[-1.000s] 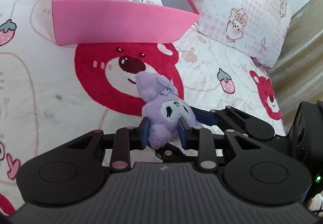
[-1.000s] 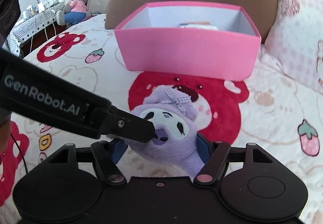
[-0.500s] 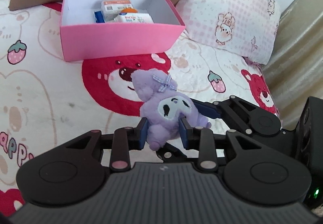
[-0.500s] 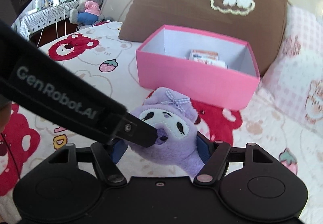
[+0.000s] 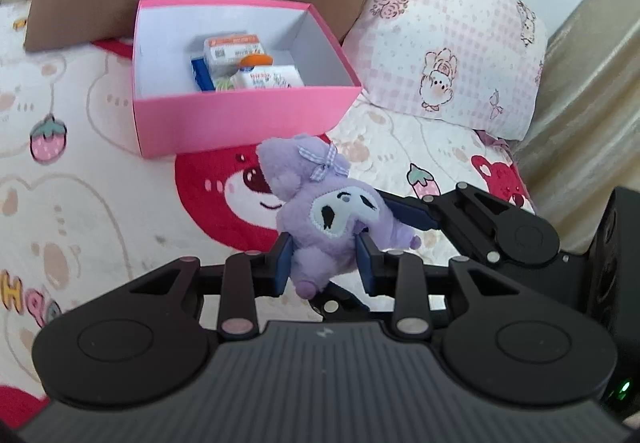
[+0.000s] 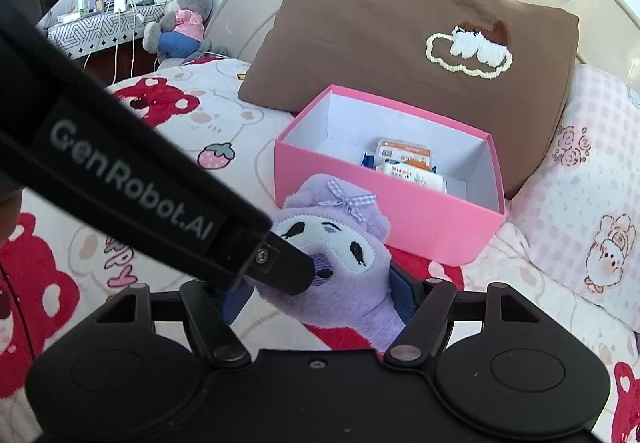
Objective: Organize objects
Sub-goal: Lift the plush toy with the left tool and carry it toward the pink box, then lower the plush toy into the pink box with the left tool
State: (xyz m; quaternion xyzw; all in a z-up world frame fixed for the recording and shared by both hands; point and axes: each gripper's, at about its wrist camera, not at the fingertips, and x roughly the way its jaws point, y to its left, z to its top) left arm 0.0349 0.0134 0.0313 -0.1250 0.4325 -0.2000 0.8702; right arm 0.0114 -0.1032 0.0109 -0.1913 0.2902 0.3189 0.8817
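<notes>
Gripping the purple plush toy from two sides, presumably to keep a floppy body steady for carrying: left gripper pinched narrow on the lower body; right gripper set wider, blue pads against the flanks. Held clear above the bear-print bedspread, just short of the pink box, open with small packets already inside, probably the destination; face turned up and outward, bowed head toward the box, long axis running head to foot, sloping down toward the grippers.
</notes>
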